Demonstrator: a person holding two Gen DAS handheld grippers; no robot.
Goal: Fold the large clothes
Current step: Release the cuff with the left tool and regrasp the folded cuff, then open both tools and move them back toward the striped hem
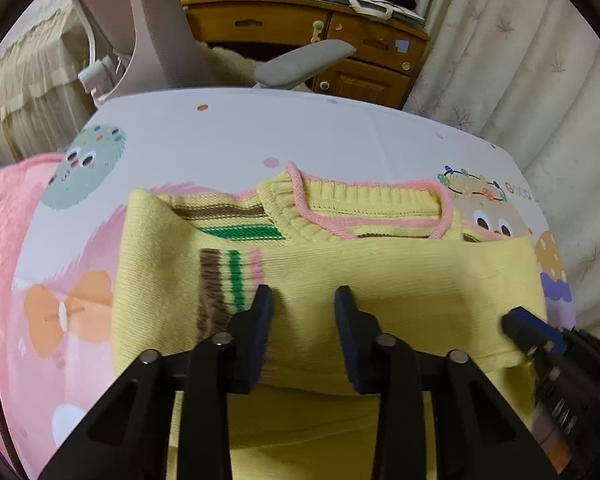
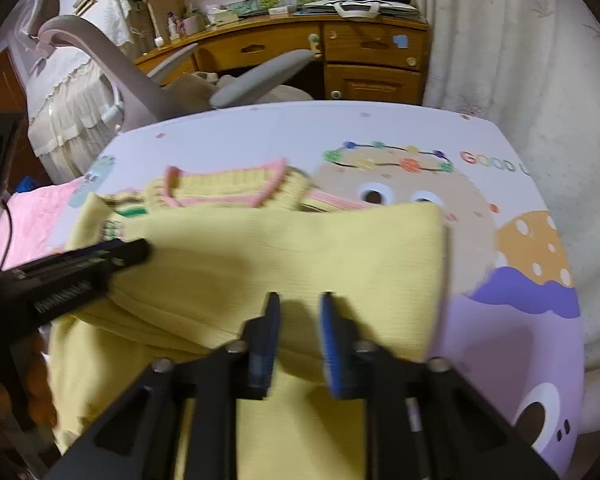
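A yellow knit sweater [image 1: 400, 280] with pink collar trim and brown, green and pink stripes lies folded on the cartoon-print table cover [image 1: 260, 132]. Both sleeves lie across its front. My left gripper [image 1: 303, 298] is open just above the near fold, with nothing between its fingers. My right gripper [image 2: 299, 304] is open over the sweater [image 2: 300, 252] near its right part, also empty. The right gripper shows at the right edge of the left wrist view [image 1: 540, 340]. The left gripper shows at the left of the right wrist view [image 2: 100, 258].
A pink towel [image 1: 4, 216] lies at the table's left edge. Behind the table stand a grey office chair [image 1: 300, 64] and a wooden desk [image 1: 340, 36] with drawers. White curtains [image 1: 520, 60] hang at the right.
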